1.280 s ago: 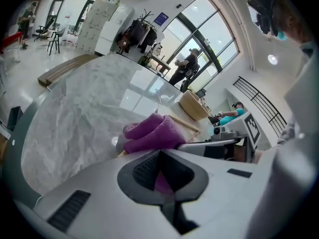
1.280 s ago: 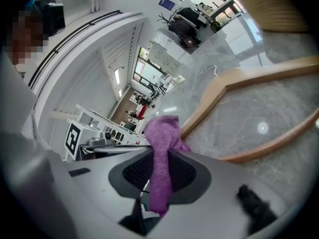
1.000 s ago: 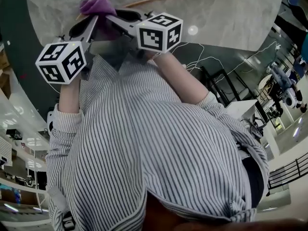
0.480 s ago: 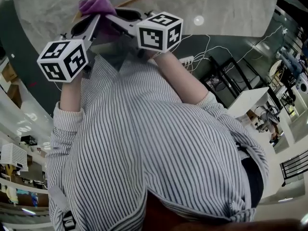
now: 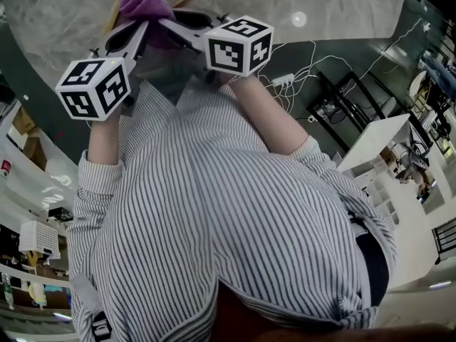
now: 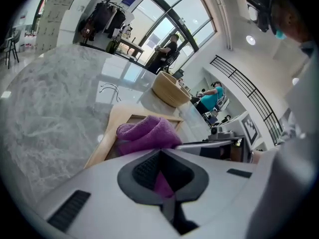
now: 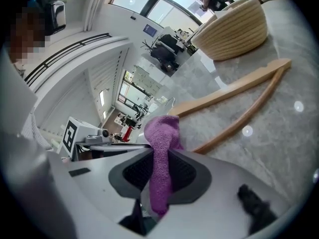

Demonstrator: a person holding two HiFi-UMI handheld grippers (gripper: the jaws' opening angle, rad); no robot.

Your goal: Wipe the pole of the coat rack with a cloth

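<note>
A purple cloth [image 5: 146,6] hangs bunched over the marble table, held from both sides. My left gripper [image 5: 140,28] is shut on it; in the left gripper view the cloth [image 6: 147,133] bulges out above the jaws. My right gripper [image 5: 169,26] is shut on the same cloth [image 7: 162,133], a strip of which runs down between its pads. Light wooden poles [image 7: 234,86] lie flat on the table beyond the cloth, meeting in a V. A wooden piece [image 6: 107,138] lies right under the cloth. The two grippers sit close together, jaws pointing at each other.
A wicker basket [image 7: 234,31] stands on the marble table [image 5: 320,6] behind the poles. White cables [image 5: 299,63] trail over the dark floor to the right, near a white cabinet [image 5: 377,148]. The person's striped shirt fills the lower head view.
Both grippers keep their hold on the cloth and barely move. The head view has shifted, so the table, wooden pieces and floor slide up and right.
</note>
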